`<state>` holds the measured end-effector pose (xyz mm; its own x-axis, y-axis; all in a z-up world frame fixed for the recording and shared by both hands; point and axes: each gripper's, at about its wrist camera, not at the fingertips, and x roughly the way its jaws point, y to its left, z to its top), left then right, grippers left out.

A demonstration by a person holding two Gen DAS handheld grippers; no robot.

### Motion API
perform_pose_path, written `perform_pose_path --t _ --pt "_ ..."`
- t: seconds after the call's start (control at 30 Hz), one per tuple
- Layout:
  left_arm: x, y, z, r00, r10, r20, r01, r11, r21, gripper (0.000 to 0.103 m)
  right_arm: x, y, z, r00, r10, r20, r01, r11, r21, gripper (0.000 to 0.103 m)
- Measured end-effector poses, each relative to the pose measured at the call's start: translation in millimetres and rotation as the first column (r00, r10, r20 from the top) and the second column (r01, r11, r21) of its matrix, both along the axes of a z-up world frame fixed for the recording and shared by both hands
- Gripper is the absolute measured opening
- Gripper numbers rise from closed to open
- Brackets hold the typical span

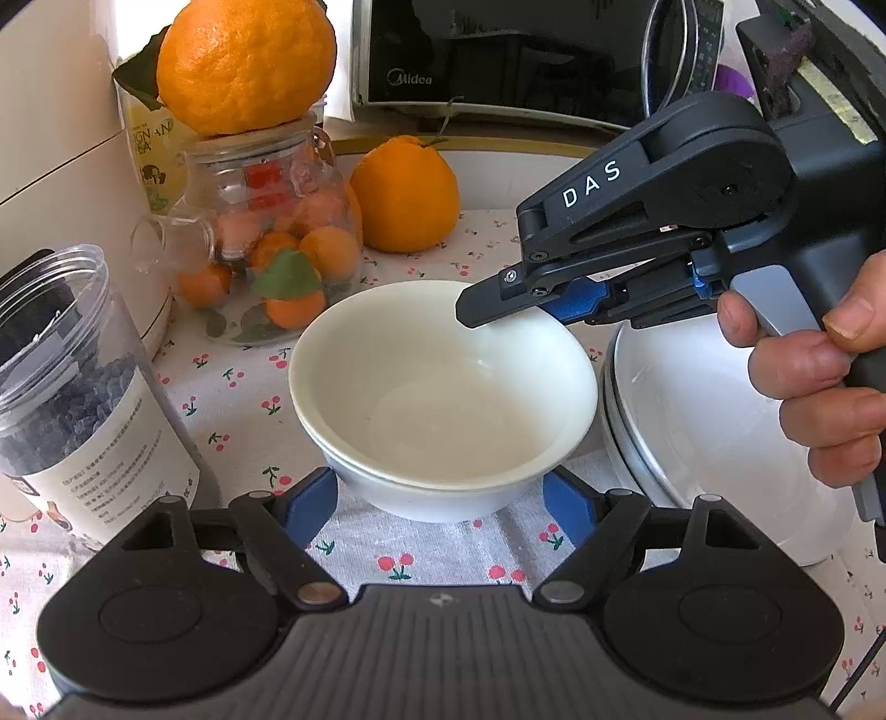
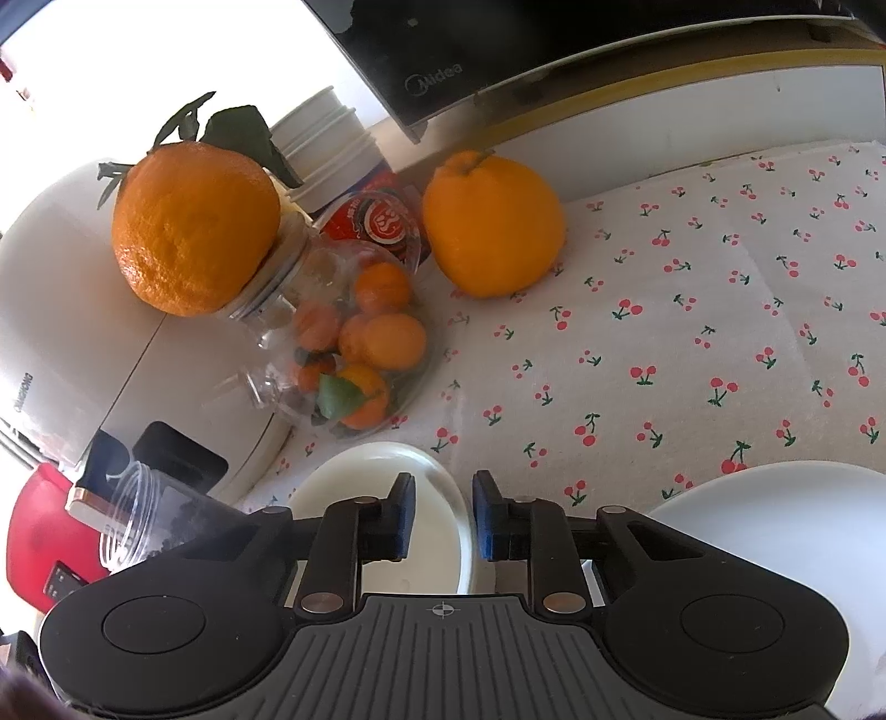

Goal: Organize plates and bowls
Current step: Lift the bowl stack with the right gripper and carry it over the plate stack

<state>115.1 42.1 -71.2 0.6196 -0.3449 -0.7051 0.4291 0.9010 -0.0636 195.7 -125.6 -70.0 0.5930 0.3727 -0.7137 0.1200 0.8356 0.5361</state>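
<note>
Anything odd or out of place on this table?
One thing: a large orange sits balanced on the mouth of the glass jar of small oranges, in place of a lid, and could roll off. The stacked bowls sit upright and look undamaged; no spills are visible.

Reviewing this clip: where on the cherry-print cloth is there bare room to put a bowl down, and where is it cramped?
The widest bare cloth lies right of the loose orange, between the microwave and the white plate. It is cramped on the left, where the glass jar, plastic jar and stacked bowls sit close together.
</note>
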Motion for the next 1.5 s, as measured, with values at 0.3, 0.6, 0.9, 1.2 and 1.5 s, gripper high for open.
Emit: perform_pose_path --t 0.3,0.6,0.9,1.2,1.5 --pt "-3 1 9 1.0 0.002 0.013 -0.002 1.0 -0.023 0.079 -3 -3 6 1.0 0.002 0.019 -0.002 1.0 -0.006 0.022" --pt "-12 1 30 0.998 -0.003 0.056 0.005 0.999 -0.048 0.079 -11 -9 27 0.997 0.01 0.072 -0.009 1.0 -0.004 0.022" --pt "-23 -7 48 0.998 -0.014 0.065 0.018 0.998 -0.055 0.079 -28 -19 47 0.994 0.016 0.108 -0.014 1.0 -0.015 0.022" --pt "-35 -23 56 0.997 -0.054 0.06 0.058 0.997 -0.06 0.079 -51 -34 62 0.992 0.022 0.125 -0.016 0.999 -0.046 0.022" --pt "-42 -47 55 0.993 -0.11 0.05 0.113 0.992 -0.057 0.079 -71 -55 67 0.993 0.007 0.121 0.003 0.996 -0.084 0.023"
